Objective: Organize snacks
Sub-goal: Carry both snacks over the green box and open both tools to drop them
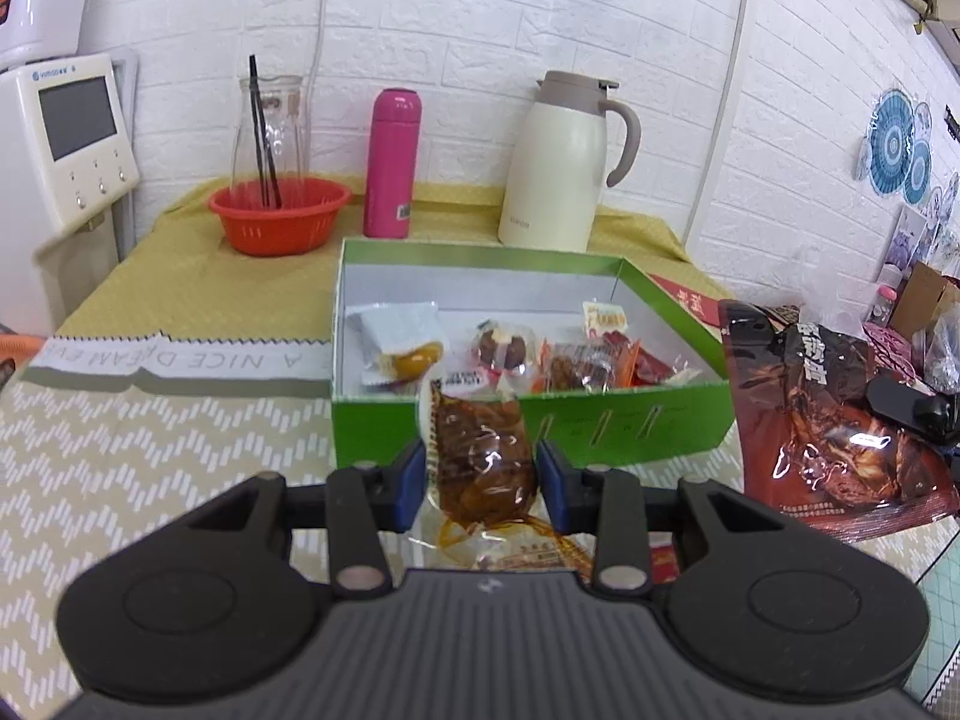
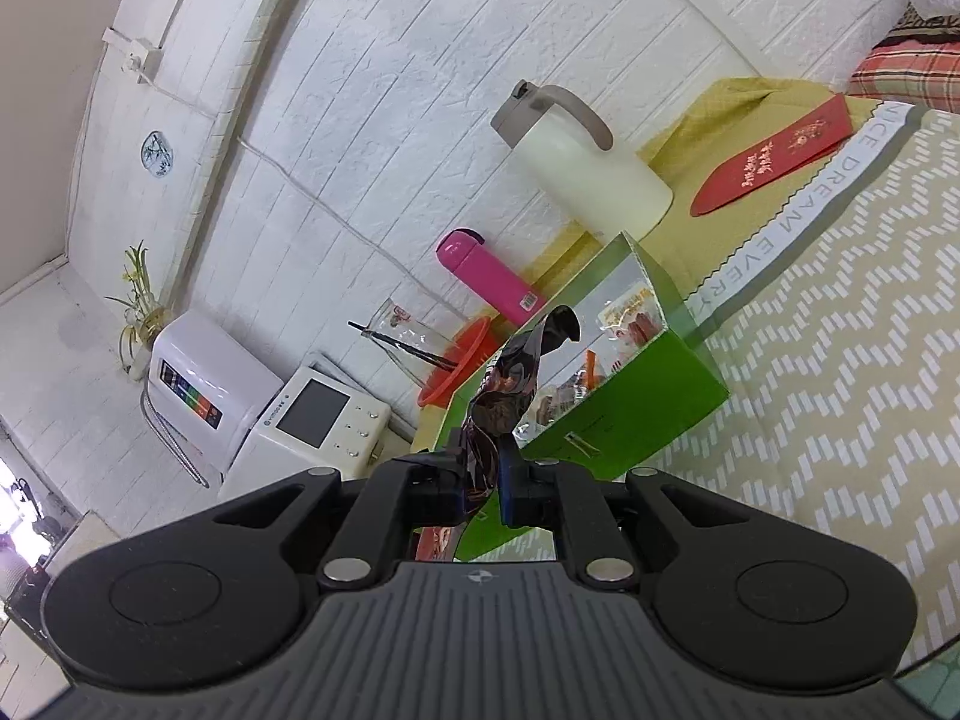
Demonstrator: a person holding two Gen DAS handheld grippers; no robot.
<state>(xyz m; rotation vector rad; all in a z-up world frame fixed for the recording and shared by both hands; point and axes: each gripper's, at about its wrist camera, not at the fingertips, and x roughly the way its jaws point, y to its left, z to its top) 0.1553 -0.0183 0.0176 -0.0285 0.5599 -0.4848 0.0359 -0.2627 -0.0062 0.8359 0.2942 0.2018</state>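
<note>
A green box (image 1: 540,429) stands open on the table with several wrapped snacks (image 1: 510,351) inside. My left gripper (image 1: 483,477) is shut on a clear packet of brown snack (image 1: 480,456), held just in front of the box's near wall. A big dark red snack bag (image 1: 834,420) hangs to the right of the box. In the right wrist view my right gripper (image 2: 486,480) is shut on the edge of that dark bag (image 2: 510,384), held up beside the green box (image 2: 624,408).
Behind the box stand a red basket (image 1: 279,210), a glass jug (image 1: 270,126), a pink flask (image 1: 393,165) and a cream thermos jug (image 1: 558,162). A white appliance (image 1: 66,138) is at far left. A red envelope (image 2: 774,156) lies on the yellow cloth.
</note>
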